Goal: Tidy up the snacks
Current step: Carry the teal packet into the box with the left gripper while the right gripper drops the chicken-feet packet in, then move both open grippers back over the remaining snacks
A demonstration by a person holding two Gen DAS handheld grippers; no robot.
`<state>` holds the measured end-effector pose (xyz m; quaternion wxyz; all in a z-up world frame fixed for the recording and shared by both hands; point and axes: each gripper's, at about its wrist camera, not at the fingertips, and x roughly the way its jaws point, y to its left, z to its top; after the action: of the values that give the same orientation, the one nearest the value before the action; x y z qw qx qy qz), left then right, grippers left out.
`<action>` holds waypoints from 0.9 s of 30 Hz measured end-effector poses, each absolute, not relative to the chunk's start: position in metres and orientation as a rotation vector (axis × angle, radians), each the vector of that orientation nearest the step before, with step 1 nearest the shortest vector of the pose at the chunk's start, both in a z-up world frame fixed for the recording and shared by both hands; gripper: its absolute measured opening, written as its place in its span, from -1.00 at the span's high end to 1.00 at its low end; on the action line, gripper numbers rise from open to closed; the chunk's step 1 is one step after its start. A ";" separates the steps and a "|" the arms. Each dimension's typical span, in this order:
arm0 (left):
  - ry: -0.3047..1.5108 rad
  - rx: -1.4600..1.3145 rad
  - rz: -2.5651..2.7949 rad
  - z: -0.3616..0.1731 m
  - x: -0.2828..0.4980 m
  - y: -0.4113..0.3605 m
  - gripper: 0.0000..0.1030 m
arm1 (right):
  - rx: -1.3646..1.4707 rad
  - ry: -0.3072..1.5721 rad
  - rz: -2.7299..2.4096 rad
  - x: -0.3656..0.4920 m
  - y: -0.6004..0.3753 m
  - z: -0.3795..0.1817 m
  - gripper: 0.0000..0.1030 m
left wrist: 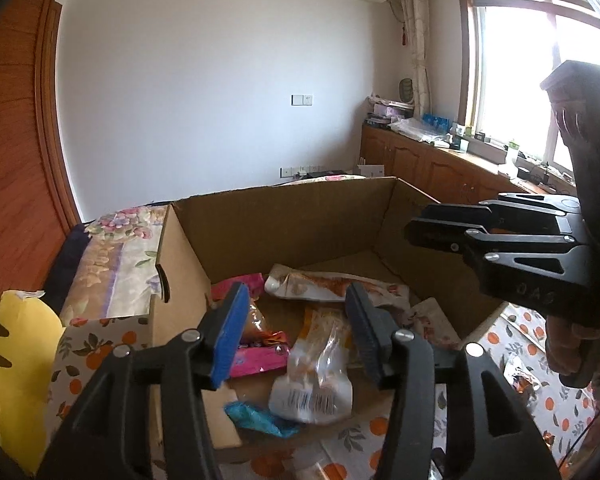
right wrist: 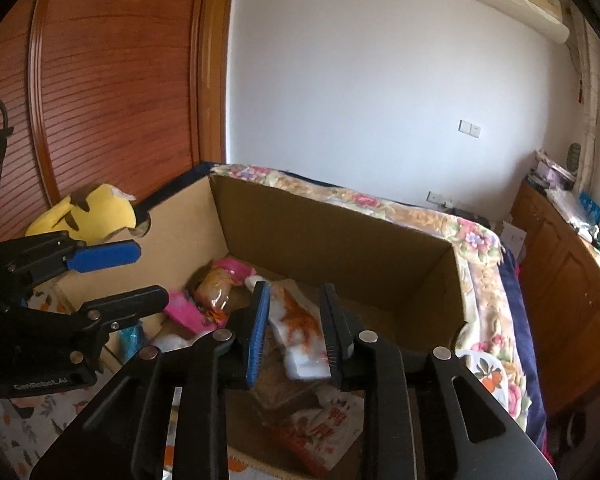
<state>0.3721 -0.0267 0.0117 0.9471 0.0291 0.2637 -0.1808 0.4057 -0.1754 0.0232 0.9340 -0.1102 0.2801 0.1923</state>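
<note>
- Left gripper hangs over the near end of the cardboard box, jaws apart, gripping nothing; a clear snack packet lies below.
- Right gripper is released too, above a white-and-orange packet in the box.
- Pink packets lie further left.
- A yellow plush toy sits beyond the box.

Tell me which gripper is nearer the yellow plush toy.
Left. The left gripper hangs just beside the yellow plush toy; the right gripper sits further along, over the cardboard box.
</note>
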 end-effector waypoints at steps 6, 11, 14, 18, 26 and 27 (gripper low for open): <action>0.528 0.078 -0.380 0.017 0.346 -0.026 0.00 | -0.202 0.569 0.391 0.376 -0.189 0.033 0.53; 0.530 0.086 -0.396 0.018 0.317 -0.026 0.00 | -0.187 0.578 0.377 0.338 -0.203 0.038 0.52; 0.532 0.099 -0.400 0.015 0.299 -0.028 0.00 | -0.177 0.587 0.370 0.315 -0.211 0.039 0.50; 0.541 0.104 -0.405 0.004 0.274 -0.030 0.00 | -0.163 0.608 0.359 0.285 -0.223 0.033 0.43; 0.582 0.099 -0.413 -0.019 0.240 -0.033 0.00 | -0.173 0.668 0.322 0.239 -0.236 0.013 0.23; 0.586 0.103 -0.413 -0.021 0.237 -0.033 0.00 | -0.171 0.674 0.321 0.235 -0.239 0.011 0.22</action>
<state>0.2375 -0.0329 -0.0213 0.9352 0.0503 0.2865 -0.2020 0.2350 -0.2390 0.0109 0.9275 -0.0833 0.3289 0.1568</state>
